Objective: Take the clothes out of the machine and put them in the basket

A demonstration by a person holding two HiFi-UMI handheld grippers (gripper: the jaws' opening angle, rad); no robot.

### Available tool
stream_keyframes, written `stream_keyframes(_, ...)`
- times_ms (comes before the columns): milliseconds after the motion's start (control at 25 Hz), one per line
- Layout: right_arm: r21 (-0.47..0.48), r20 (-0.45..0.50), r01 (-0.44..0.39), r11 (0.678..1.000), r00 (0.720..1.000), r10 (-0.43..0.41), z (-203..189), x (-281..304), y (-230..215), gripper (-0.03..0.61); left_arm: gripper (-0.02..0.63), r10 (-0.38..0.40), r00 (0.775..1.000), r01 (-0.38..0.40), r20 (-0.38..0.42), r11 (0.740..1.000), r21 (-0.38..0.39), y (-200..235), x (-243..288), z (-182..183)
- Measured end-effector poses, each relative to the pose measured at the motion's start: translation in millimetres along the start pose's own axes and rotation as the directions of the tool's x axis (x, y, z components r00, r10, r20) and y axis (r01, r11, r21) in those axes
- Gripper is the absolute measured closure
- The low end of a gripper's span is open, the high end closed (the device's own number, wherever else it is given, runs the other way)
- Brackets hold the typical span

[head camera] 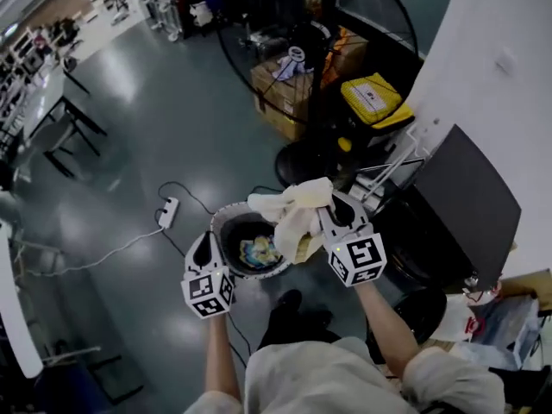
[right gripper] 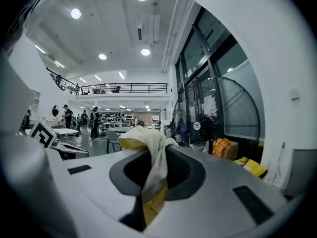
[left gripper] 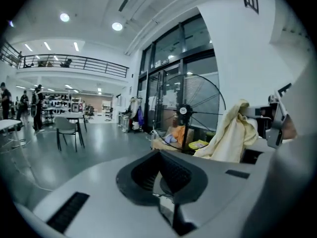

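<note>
Basket (head camera: 226, 218): on the floor at lower centre of the head view, just ahead of the person's feet.
Bundle of clothes (head camera: 259, 250): inside the basket.
Cloth (head camera: 289, 210): between the closed jaws of the right tongs (head camera: 326, 201), hanging over the basket's right rim.
Left tongs (head camera: 204, 240): over the basket's left rim, lower left of the cloth, jaws together with nothing between.
Power strip (head camera: 168, 212): on the floor just left of the basket, its cable running toward the frame's left edge.
Fan (head camera: 297, 158): behind the basket, upper centre.
Boxes (head camera: 280, 97): behind the fan.
Machine (head camera: 470, 201): at frame right, beside the right tongs.
Chairs (head camera: 69, 136): upper left, well apart from the basket.
</note>
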State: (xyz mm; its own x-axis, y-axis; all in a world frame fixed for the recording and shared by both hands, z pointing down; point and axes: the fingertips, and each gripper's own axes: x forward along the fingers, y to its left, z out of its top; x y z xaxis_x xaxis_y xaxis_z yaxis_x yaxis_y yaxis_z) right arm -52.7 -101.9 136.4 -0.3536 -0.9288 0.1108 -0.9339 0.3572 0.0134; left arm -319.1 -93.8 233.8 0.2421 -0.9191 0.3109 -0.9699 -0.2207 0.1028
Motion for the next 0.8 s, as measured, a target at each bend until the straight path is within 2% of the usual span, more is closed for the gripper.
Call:
stream_keyframes(160, 0.025, -0.031, -0.121, 0.992, 0.992, 0.121, -18, 47, 67, 0.518, 0.597, 0.12, 0.993, -0.121, -0.015, 0.992, -0.046, 63, -35, -20)
stream_keyframes(320, 0.029, -0.06, -0.193, 0.981, 0.979, 0.194, -40, 86, 116, 0.518, 0.597, 0.182, 0.982, -0.185, -0.044, 0.98, -0.072, 105, -50, -43)
stream_keyframes(600, 0.03, -0.135, -0.244, 0.969, 0.96, 0.246, -99, 129, 164, 0.518, 0.597, 0.188, 0.976, -0.199, -0.11, 0.975, -0.102, 137, -37, -92)
stream_keyframes(800, 0.029, -0.233, -0.283, 0.959, 0.931, 0.281, -185, 153, 172, 0.518, 0.597, 0.148, 0.978, -0.165, -0.147, 0.98, -0.111, 130, 4, -134)
